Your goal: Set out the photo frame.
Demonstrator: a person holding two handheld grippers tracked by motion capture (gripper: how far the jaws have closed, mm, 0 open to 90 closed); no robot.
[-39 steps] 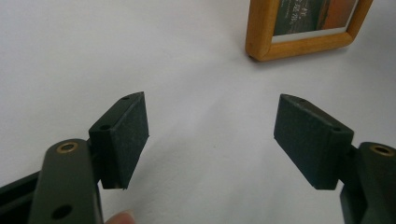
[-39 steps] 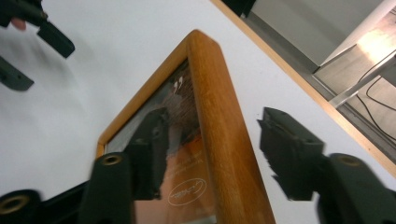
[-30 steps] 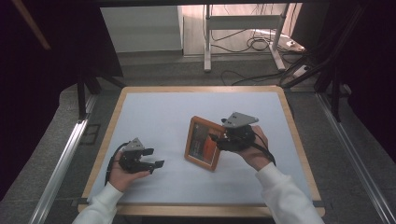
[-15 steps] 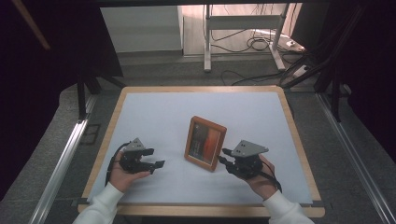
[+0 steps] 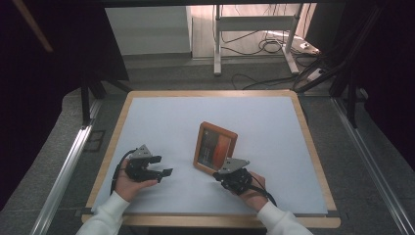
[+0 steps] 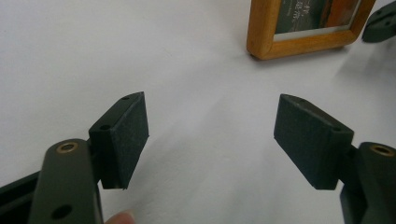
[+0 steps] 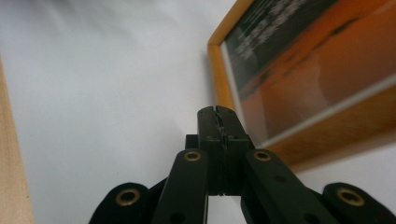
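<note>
The right gripper [image 5: 221, 177] has been brought down from the picture frame [image 5: 215, 147], fingers now pressed together on nothing. The frame stands mid-tabletop [image 5: 161, 122]. It could be knocked over if bumped. The left gripper's [image 5: 164, 174] fingers are spread.

The right gripper [image 5: 217, 176] is coming away from the picture frame [image 5: 215, 148]: a second ago it was up against the frame's right edge, and now it is sitting low on the worktop [image 5: 161, 122] just in front of the frame's near right corner. Its jaws have just been closing, and they are now meeting with nothing between them. The frame is now standing free, with its whole front showing in the high view.
</note>
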